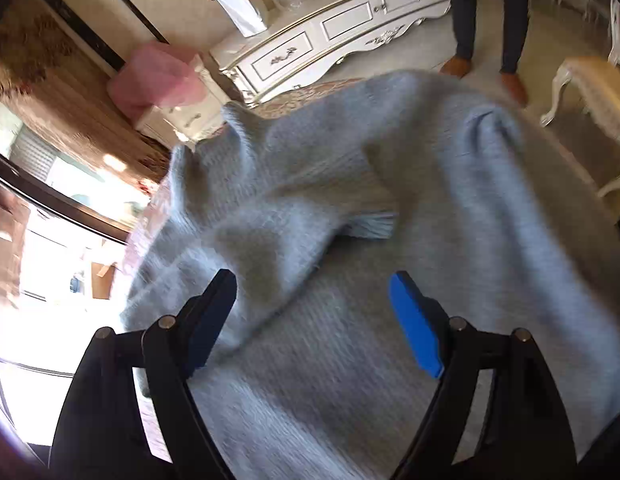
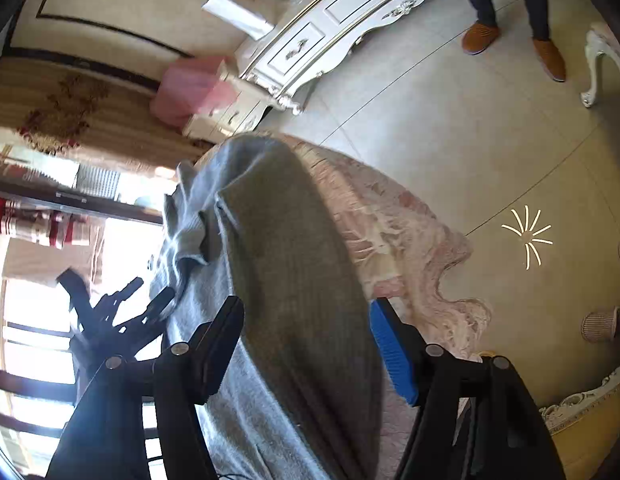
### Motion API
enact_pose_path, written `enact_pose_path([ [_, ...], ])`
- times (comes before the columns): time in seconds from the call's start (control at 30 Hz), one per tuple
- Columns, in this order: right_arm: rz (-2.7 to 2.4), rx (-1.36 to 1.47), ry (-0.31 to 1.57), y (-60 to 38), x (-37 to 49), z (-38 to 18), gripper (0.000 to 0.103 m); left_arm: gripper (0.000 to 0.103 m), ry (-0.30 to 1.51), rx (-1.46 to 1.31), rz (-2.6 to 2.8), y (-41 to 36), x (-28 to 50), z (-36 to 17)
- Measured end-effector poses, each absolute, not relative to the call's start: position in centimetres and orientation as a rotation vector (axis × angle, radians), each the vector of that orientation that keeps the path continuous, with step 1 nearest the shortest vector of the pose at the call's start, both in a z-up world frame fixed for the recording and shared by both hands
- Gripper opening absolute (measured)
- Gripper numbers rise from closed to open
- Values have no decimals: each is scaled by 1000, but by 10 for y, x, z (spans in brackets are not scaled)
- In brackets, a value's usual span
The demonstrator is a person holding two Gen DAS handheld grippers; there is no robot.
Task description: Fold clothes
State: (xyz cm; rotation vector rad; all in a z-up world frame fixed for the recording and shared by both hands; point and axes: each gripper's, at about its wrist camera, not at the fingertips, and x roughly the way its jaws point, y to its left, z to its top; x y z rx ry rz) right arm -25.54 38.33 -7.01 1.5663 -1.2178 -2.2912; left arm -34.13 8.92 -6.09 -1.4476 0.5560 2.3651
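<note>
The grey knitted sweater (image 1: 349,208) is lying spread over a surface covered with a pink floral cloth (image 2: 393,232); whether that surface is a counter or a bed cannot be told.

In the left wrist view the left gripper (image 1: 313,320) is hovering low over the sweater with its jaws standing wide open and nothing between them but the knit lying beneath. A sleeve with a ribbed cuff (image 1: 371,224) is lying across the body of the sweater, just ahead of the jaws and running from the cuff back toward the left finger.

In the right wrist view the right gripper (image 2: 308,344) is also standing open. A raised fold of the sweater (image 2: 294,260) is passing between its fingers, long axis running straight ahead from the jaws toward the far end of the garment. Whether the pads are touching the knit cannot be told.

Judgement: the right gripper is the nearer to a graspable edge, since the fold is already lying in line with its jaws. The left gripper is appearing beside the sweater in that view (image 2: 122,308), well to the window side of the fold.
</note>
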Motion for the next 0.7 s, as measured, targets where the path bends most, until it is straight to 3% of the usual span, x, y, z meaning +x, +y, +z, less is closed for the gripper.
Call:
enact_pose_path([
  [0.07,-2276,1575,-1363,401,-229,-81,68,82,343,-1389,2293,93,-312,-43],
  [0.1,-2256,1576,-1457,409,-213,-88,69,82,339,-1336,2272,101,-295,-40],
  [0.2,-2153,1592,-1764,419,-151,-115,83,82,474,-1223,2162,133,-247,-47],
  [0.3,-2078,1641,-1903,401,-101,-136,83,82,656,-1091,2028,174,-203,-55],
  [0.43,-2145,1550,-2174,381,-47,-143,83,84,659,-1000,1983,236,-180,-58],
  [0.5,-2275,1543,-2166,380,-32,-131,83,84,697,-1016,2027,263,-175,-68],
  [0.63,-2536,1556,-1952,392,-19,-103,83,82,869,-943,2133,297,-144,-86],
  [0.7,-2591,1556,-1930,405,-12,-100,83,75,878,-1045,2141,300,-145,-101],
])
